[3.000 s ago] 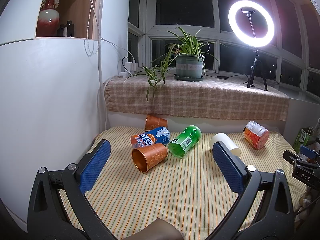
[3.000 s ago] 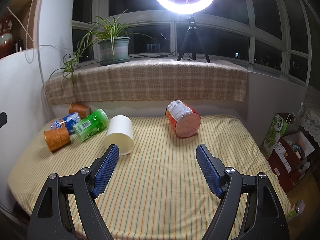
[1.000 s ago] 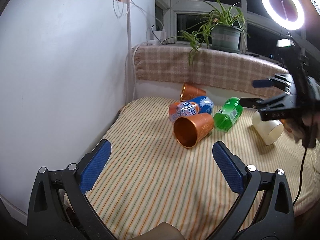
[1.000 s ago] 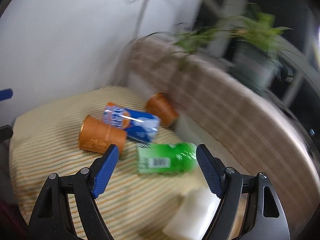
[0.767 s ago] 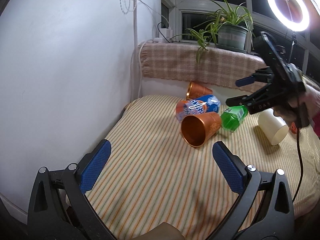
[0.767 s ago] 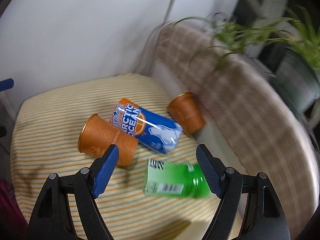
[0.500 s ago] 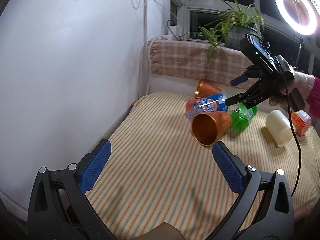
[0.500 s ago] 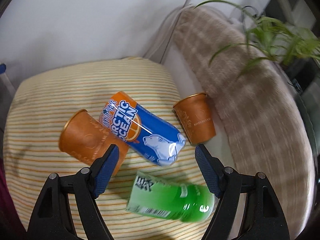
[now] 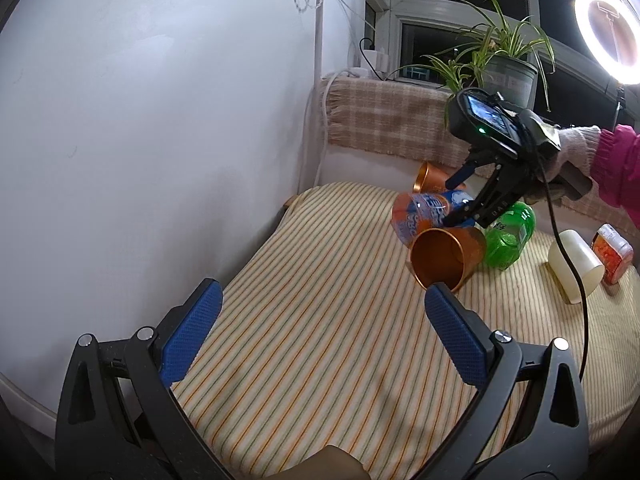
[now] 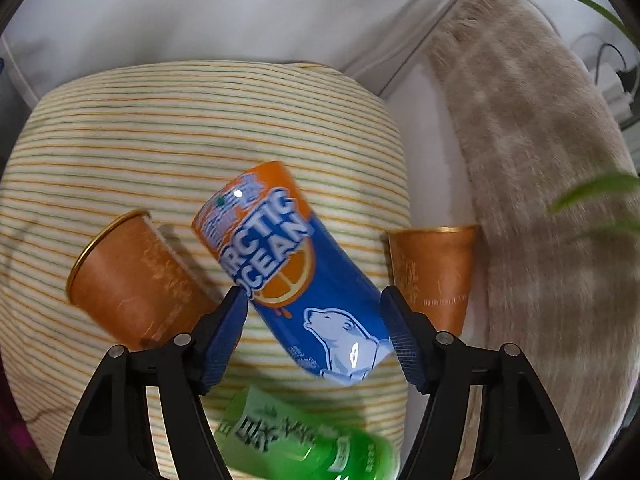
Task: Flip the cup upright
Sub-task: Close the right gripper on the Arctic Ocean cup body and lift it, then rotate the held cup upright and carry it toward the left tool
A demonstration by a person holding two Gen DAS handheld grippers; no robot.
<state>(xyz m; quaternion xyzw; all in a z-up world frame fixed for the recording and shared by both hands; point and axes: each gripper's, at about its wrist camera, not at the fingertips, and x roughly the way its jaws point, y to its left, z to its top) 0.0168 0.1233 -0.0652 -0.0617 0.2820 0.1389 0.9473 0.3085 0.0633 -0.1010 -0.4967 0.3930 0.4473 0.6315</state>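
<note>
Hovering low over the striped cloth [image 9: 320, 340]: left gripper [image 9: 316, 320], jaws spread wide, gripping nothing. Lying just beyond it on its side, mouth facing the camera: copper cup [image 9: 446, 258]. Reaching down past that cup: right gripper [image 10: 314, 332], jaws wide apart around the Arctic Ocean can [image 10: 296, 276], not yet pressing it. Lying beside: green bottle [image 10: 308, 444], nearer the gripper. Resting far back against the ledge: second copper cup [image 10: 436, 272], also on its side.
</note>
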